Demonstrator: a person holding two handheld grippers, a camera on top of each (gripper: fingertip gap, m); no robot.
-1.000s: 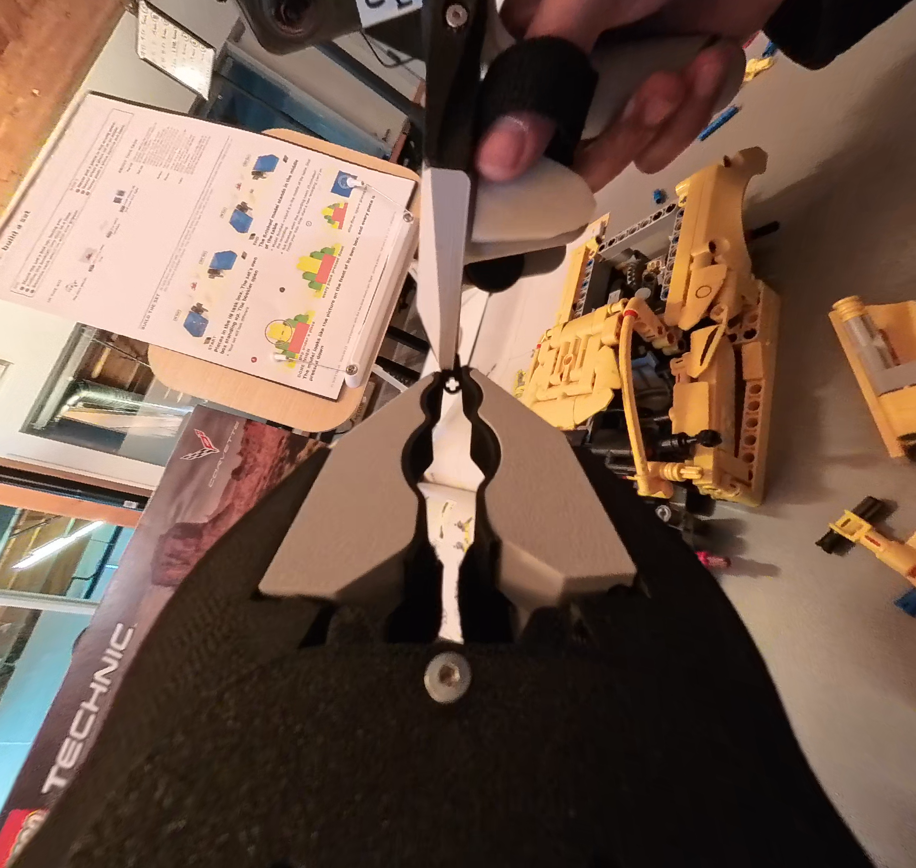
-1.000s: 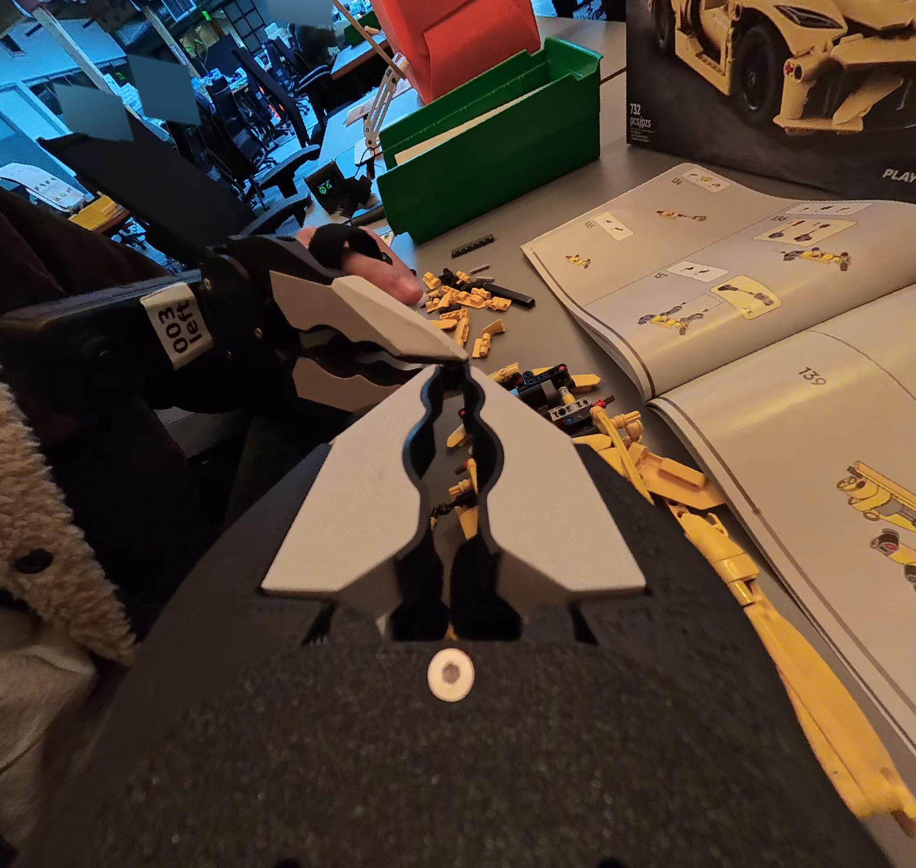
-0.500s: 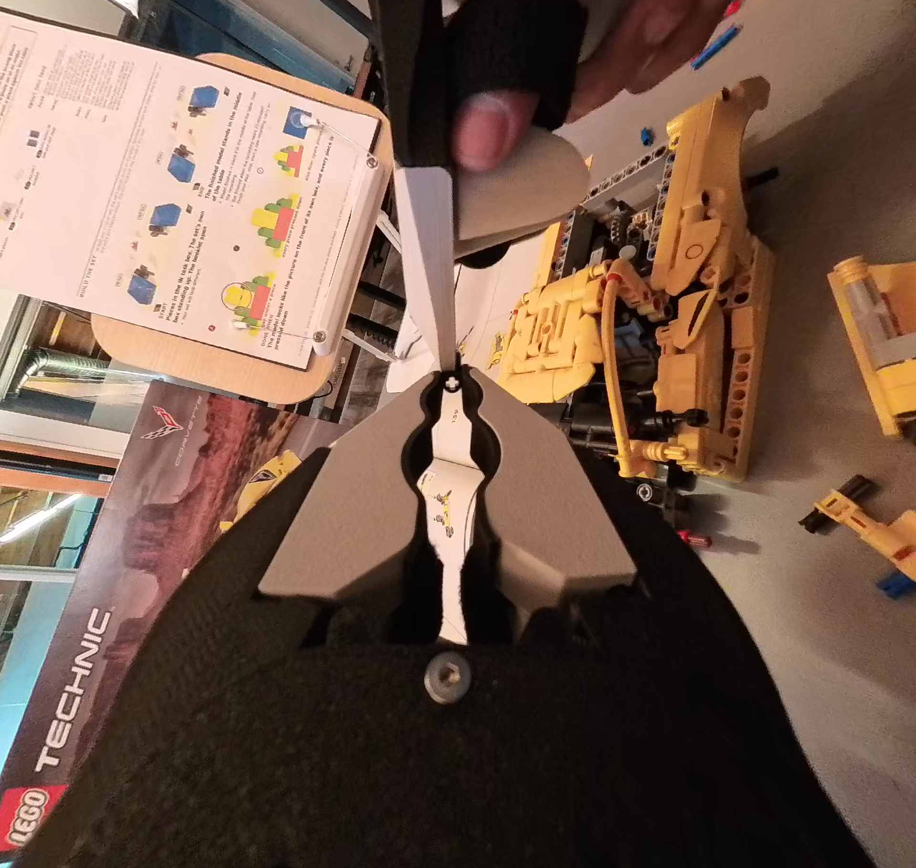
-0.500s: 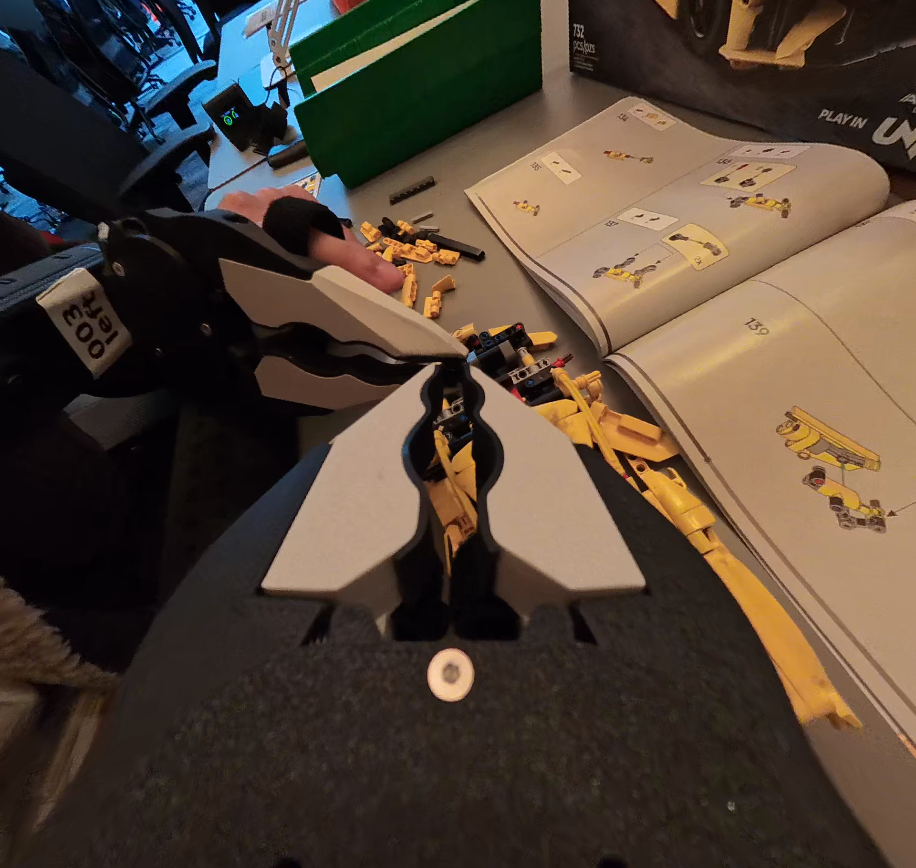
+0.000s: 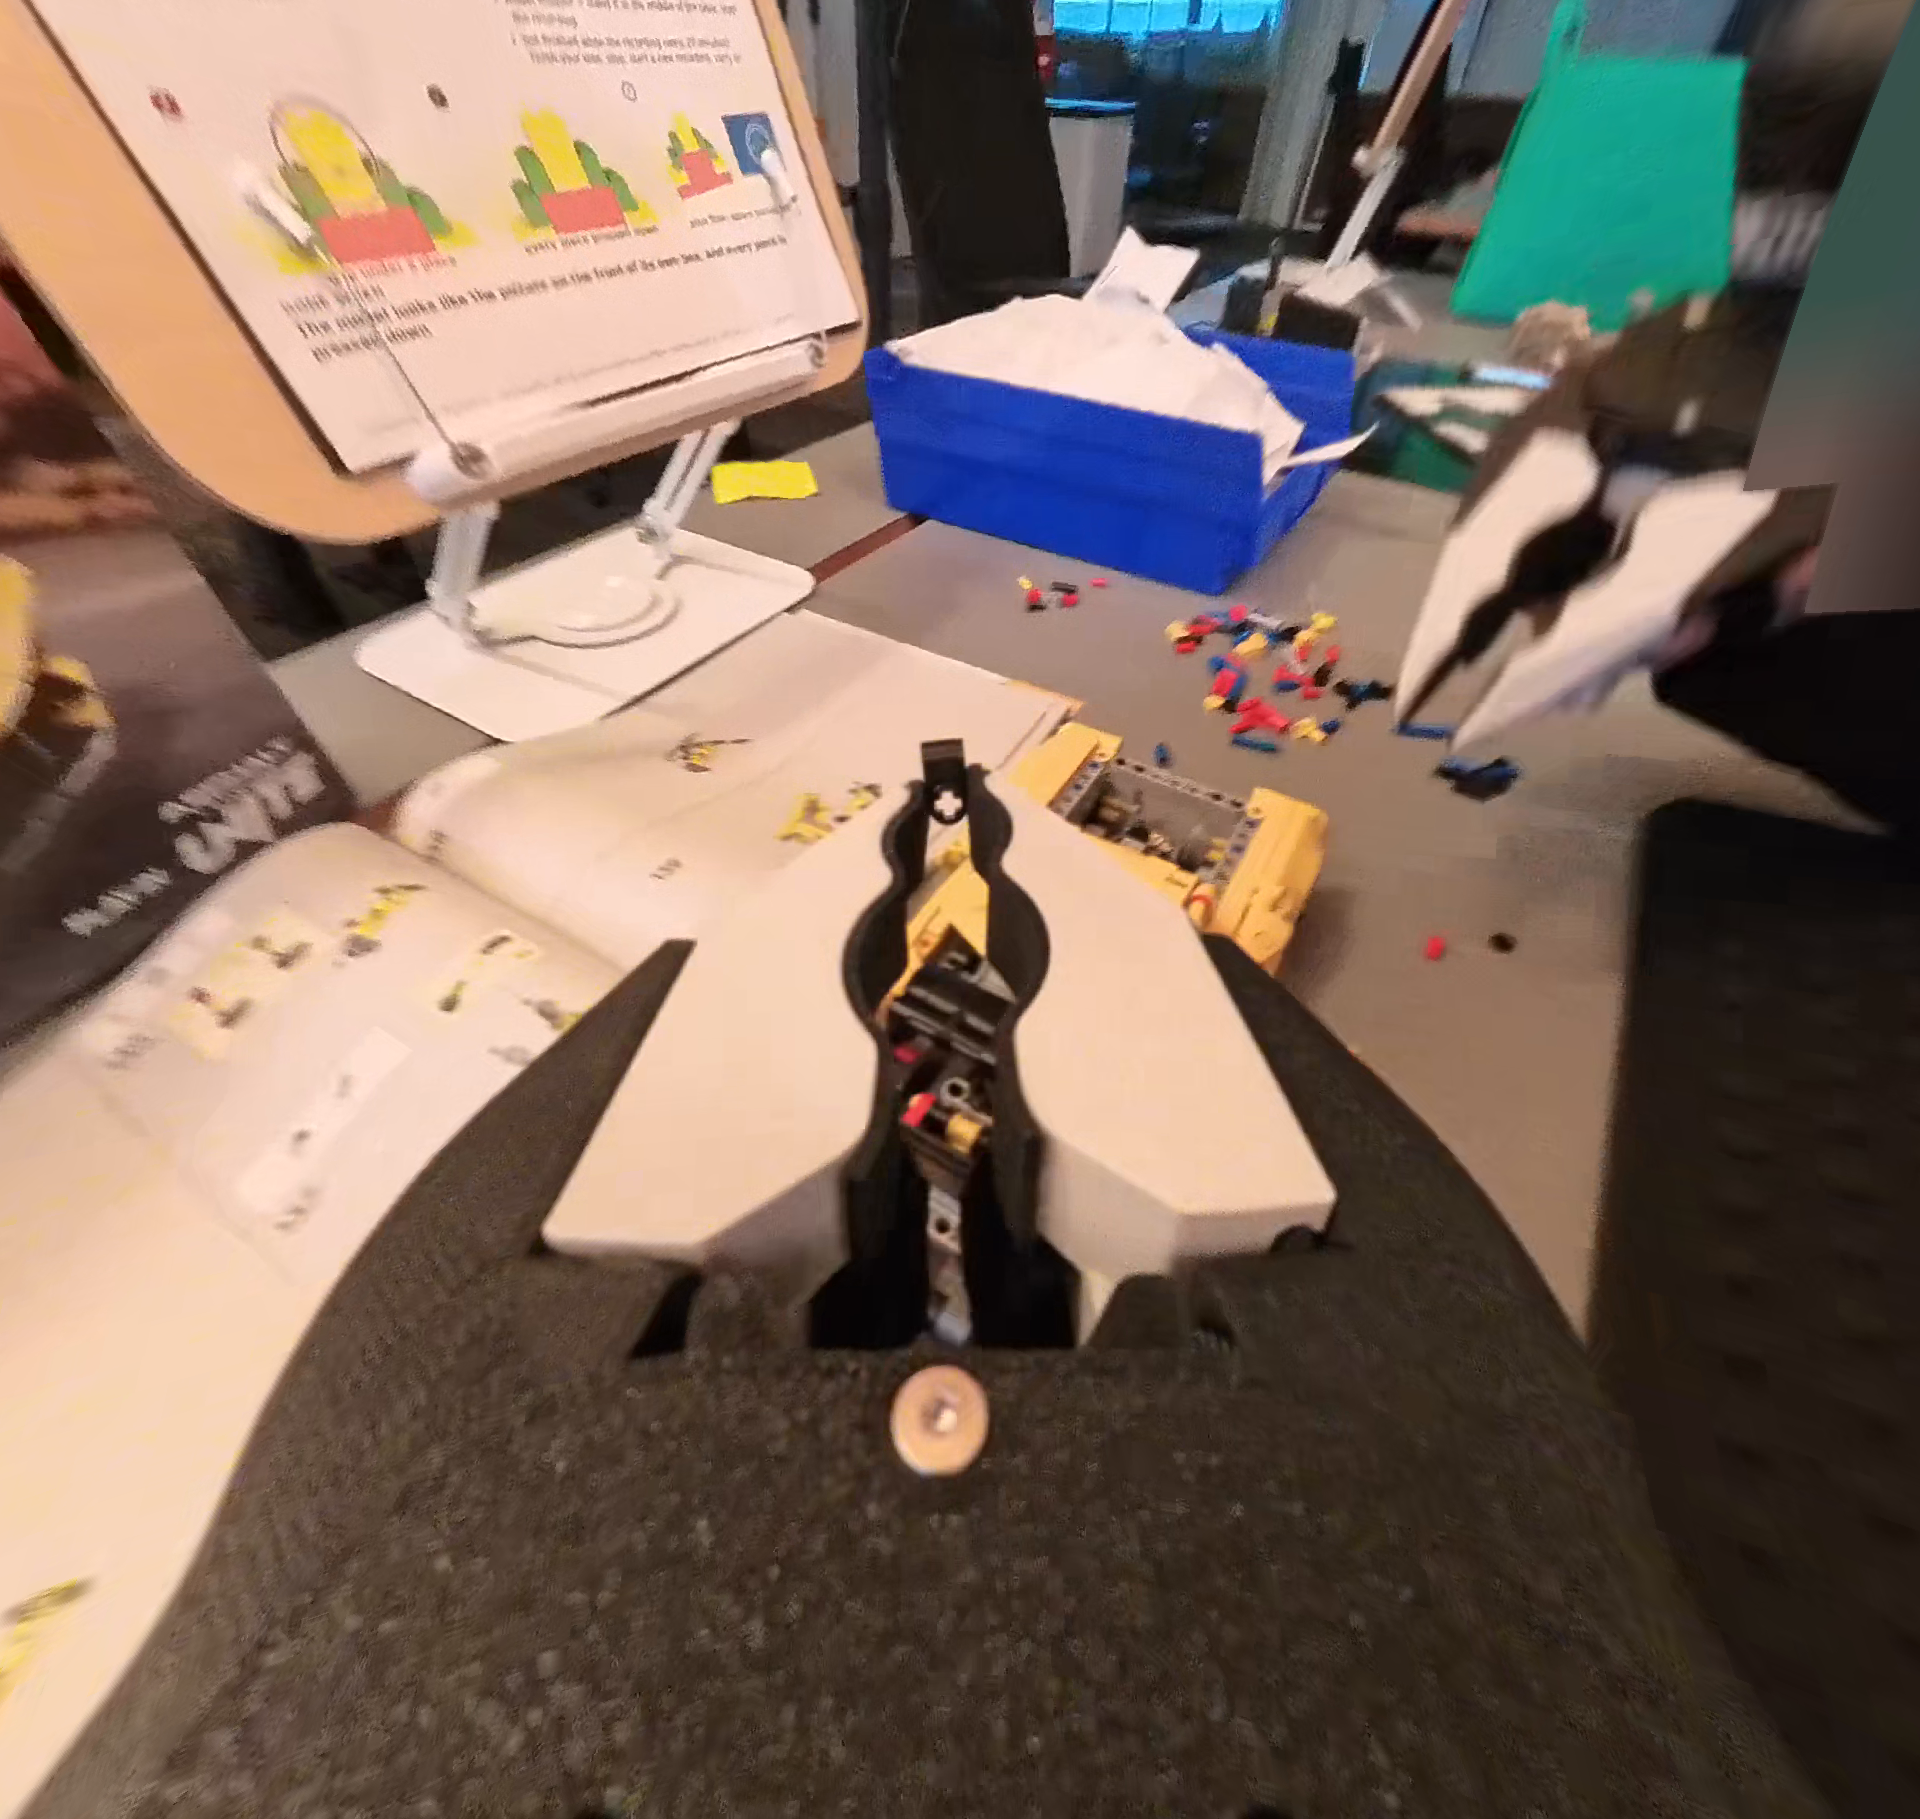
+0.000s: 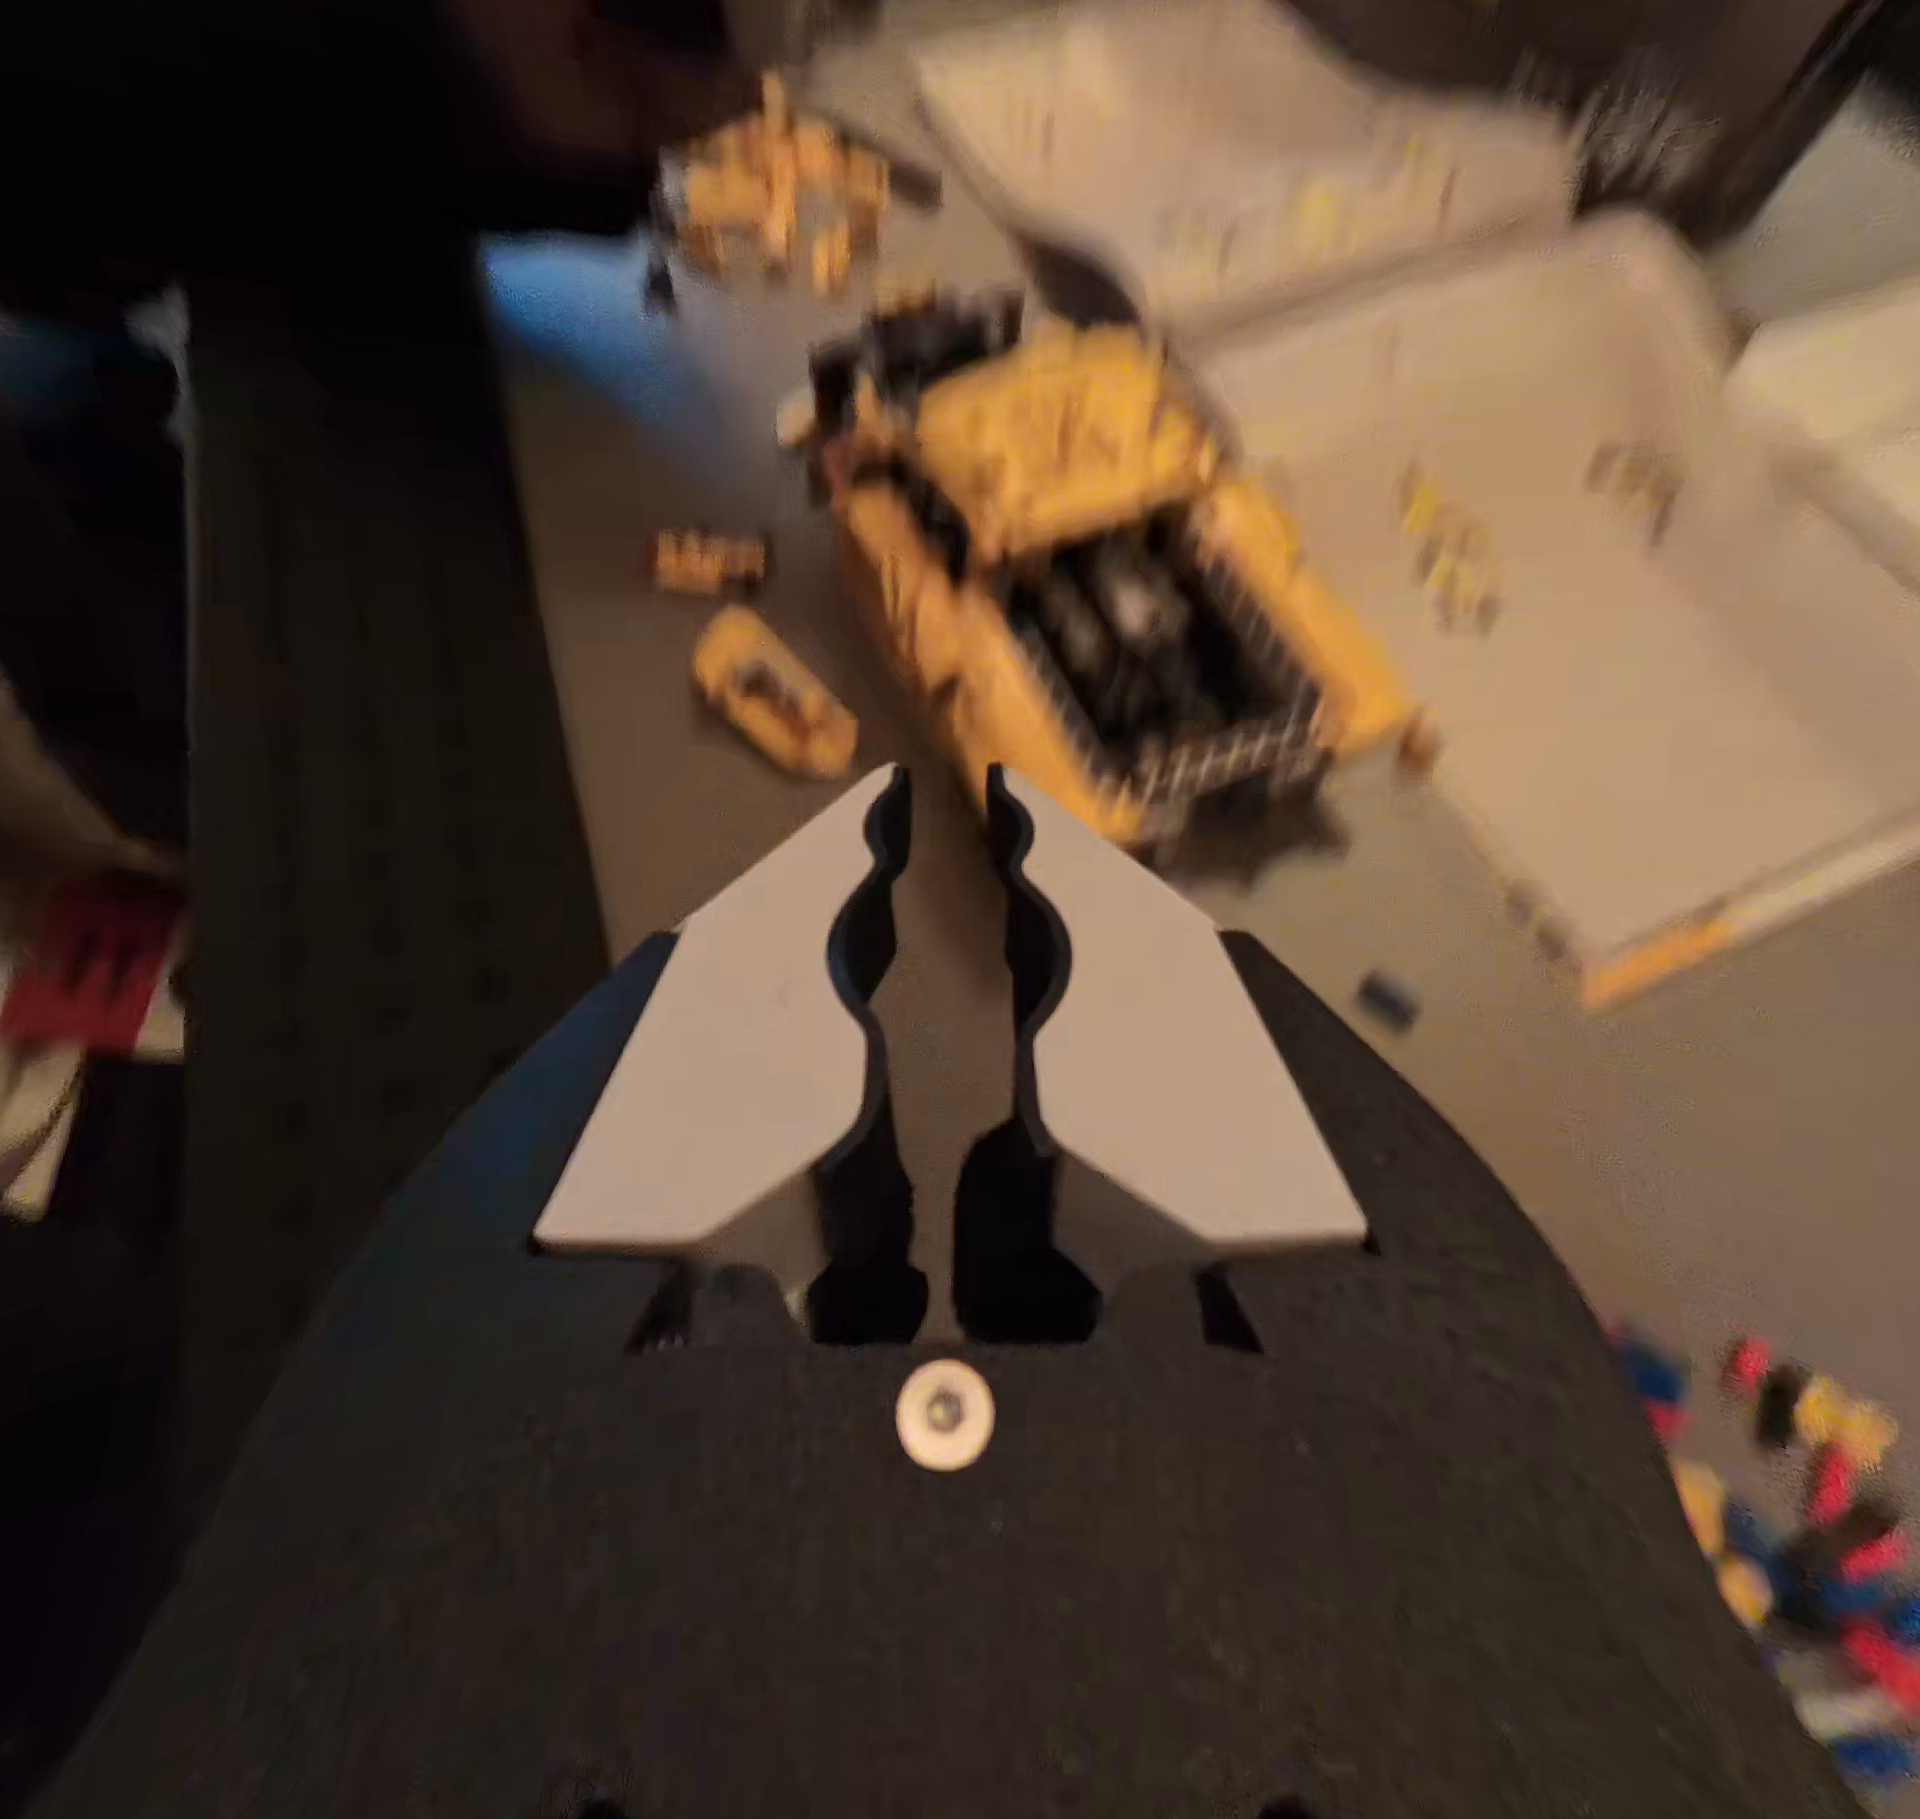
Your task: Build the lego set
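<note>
Left gripper [image 5: 943, 795], jaws pinching a small black connector [image 5: 940, 763] above the yellow car chassis [image 5: 1174, 839], presumably for fitting; right gripper [image 6: 943, 782], jaws spread, empty.

yellow lego car body [image 6: 1091, 564] | half-built, open black-and-grey core, frame centre, on counter | small black piece [image 5: 943, 782] pinched at jaw tips, centre | loose coloured pieces [image 5: 1262, 668] scattered, upper right

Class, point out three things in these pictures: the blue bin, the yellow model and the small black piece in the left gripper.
blue bin [image 5: 1049, 481], left wrist view, front wall.
yellow model [image 6: 1049, 439], right wrist view, top panel.
small black piece [image 5: 943, 782], left wrist view, its exposed end.
</note>
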